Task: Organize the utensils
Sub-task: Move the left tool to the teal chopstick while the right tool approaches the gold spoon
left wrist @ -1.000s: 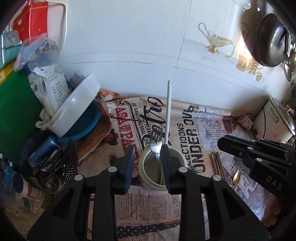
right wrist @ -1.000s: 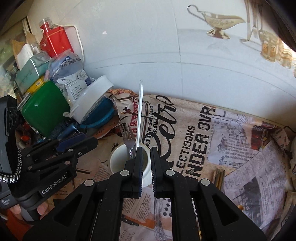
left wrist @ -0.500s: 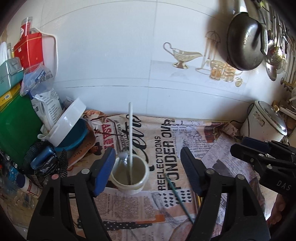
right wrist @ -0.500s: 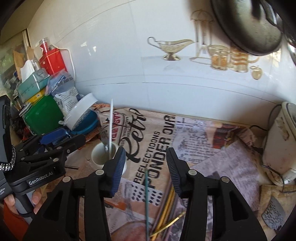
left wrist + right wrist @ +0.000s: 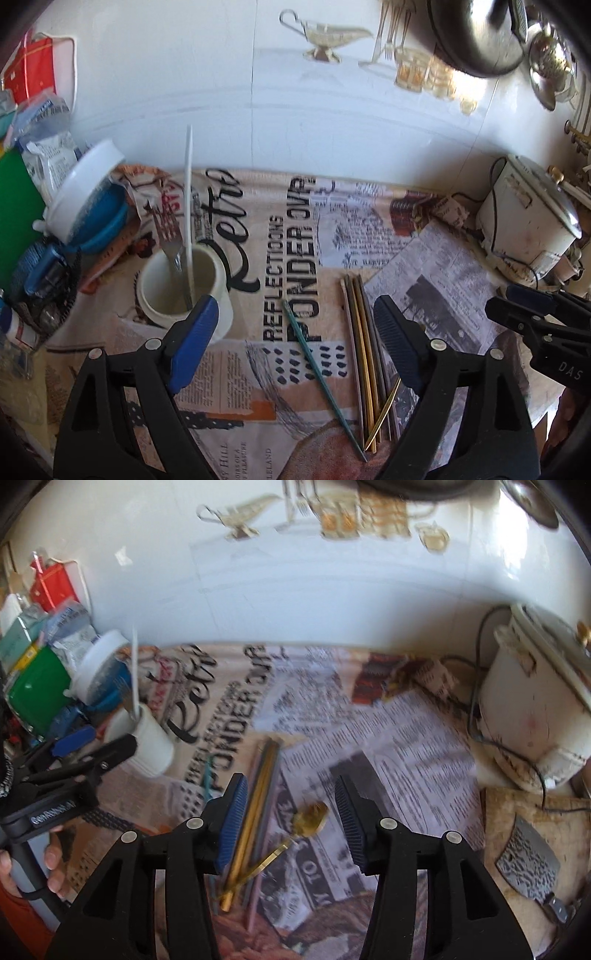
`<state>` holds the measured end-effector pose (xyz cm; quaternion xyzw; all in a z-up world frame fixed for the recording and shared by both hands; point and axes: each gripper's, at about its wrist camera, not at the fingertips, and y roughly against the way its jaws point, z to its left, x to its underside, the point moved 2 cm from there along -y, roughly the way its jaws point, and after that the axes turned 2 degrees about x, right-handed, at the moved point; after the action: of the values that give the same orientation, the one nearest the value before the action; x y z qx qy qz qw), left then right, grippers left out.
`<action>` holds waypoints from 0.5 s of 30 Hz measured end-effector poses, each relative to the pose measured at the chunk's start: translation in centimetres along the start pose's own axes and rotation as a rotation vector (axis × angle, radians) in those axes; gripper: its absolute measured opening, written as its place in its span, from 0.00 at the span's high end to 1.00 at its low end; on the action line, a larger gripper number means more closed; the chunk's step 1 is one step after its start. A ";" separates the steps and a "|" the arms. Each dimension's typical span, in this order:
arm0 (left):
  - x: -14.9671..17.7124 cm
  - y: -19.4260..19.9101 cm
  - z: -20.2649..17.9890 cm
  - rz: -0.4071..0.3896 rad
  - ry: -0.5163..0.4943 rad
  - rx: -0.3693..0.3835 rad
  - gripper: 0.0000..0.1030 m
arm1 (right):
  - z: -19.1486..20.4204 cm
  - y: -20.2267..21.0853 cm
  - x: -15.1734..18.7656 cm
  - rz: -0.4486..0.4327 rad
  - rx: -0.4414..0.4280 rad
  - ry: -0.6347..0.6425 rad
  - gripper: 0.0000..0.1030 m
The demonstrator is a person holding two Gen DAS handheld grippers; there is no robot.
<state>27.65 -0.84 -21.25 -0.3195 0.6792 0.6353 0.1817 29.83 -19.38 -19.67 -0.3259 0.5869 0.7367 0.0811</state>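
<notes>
- Both pairs of jaws stand wide apart and hold nothing: the left gripper (image 5: 295, 332) hangs above the counter between the cup and the loose utensils, and the right gripper (image 5: 290, 812) hangs above the gold spoon.
- One white cup (image 5: 183, 291) stands upright on the printed table cover (image 5: 424, 258), near the left gripper's left finger.
- Two utensils stand in that cup: one fork (image 5: 170, 236) with its tines up, and one long white stick (image 5: 189, 206) that leans slightly and rises well above the rim.
- One thin teal stick (image 5: 321, 376) lies flat on the cover between the left gripper's fingers, running diagonally.
- Just right of it lies a bundle of straight sticks (image 5: 360, 354), side by side and touching; about four show, one of them gold, but the blur keeps the exact count uncertain.
- One gold spoon (image 5: 308, 819) lies on the cover between the right gripper's fingers, bowl up and away, its handle crossing the lower ends of the bundle.
- One white rice cooker (image 5: 528, 225) sits at the far right against the wall.
- One white-lidded blue tub (image 5: 86, 206) lies tilted among the clutter left of the cup.
</notes>
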 end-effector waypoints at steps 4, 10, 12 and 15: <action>2.1 -2.4 -0.3 0.066 0.002 -0.028 0.17 | -1.8 -3.3 2.1 0.111 0.013 -0.023 0.56; 5.1 -5.0 0.2 0.156 0.023 -0.062 0.17 | -2.2 -7.4 4.4 0.230 -0.018 -0.057 0.56; 5.9 -5.5 0.3 0.176 0.017 -0.078 0.17 | -2.0 -8.6 4.6 0.254 -0.026 -0.057 0.56; 7.0 -6.3 0.5 0.206 0.017 -0.088 0.17 | -1.3 -10.1 4.9 0.284 -0.041 -0.054 0.56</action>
<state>26.65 -1.65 -30.58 -0.2611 0.6814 0.6771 0.0954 31.64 -18.88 -30.79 -0.2215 0.6095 0.7611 -0.0148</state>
